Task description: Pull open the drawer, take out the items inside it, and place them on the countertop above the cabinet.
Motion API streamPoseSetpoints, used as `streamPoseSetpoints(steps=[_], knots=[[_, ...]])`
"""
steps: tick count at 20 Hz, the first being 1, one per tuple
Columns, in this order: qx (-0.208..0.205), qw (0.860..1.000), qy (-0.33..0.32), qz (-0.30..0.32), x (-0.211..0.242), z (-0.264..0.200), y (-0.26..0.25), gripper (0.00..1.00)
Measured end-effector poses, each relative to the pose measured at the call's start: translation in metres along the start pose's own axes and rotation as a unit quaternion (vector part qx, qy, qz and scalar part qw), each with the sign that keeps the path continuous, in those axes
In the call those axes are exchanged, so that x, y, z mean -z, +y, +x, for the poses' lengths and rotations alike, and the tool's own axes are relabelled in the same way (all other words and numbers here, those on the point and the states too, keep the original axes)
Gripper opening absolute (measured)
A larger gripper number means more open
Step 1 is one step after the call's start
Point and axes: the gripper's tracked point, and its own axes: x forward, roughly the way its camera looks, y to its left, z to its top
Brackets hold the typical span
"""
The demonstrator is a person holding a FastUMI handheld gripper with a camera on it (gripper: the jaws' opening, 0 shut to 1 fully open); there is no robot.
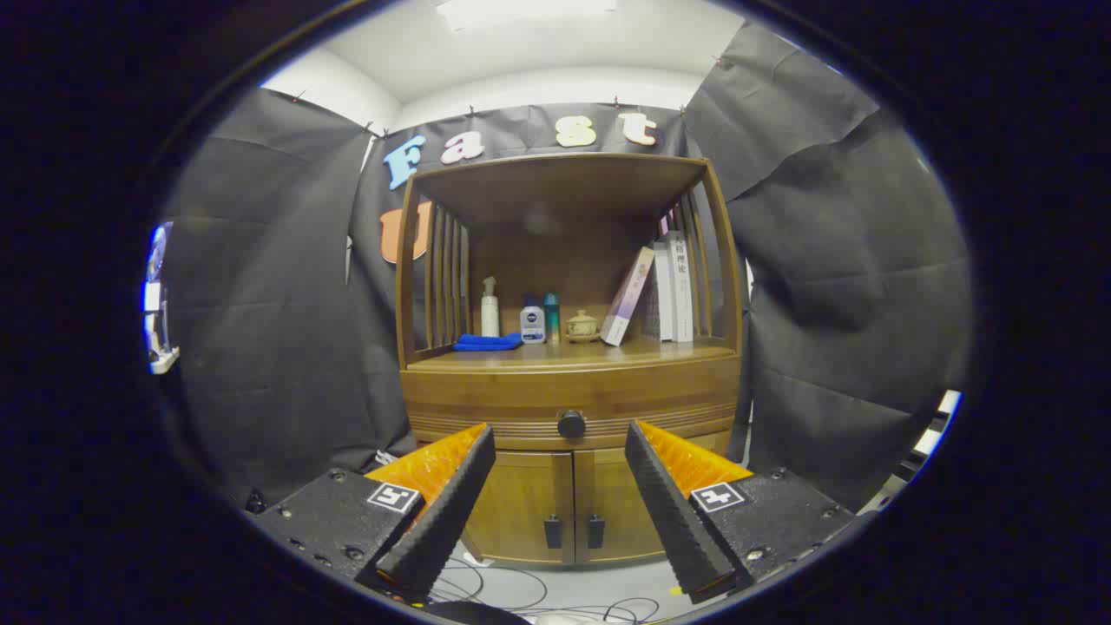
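My claw [560, 438] spread wide, fingers well apart, holding nothing, touching nothing. Drawer [568, 401] shut, straight ahead beyond fingers; its round knob [571, 424] sits centred in gap between tips, so I judge I'm lined up for pull. Items inside hidden. Counter [608, 354] just above drawer, bare at front for unloading; cloth [488, 343], bottles [532, 321], books [668, 291] pushed toward back. Cabinet doors [573, 508] closed below.

cabinet [568, 395]: brown wood | drawer knob [571, 424]: black | cloth [487, 342]: blue | tool [560, 434] spread wide
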Motion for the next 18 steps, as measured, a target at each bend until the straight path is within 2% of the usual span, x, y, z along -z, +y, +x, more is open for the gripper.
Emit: streamPoseSetpoints(steps=[18], knots=[[0.006, 1.0, 0.011, 0.0, -0.0077, 0.0033, -0.0019, 0.99]])
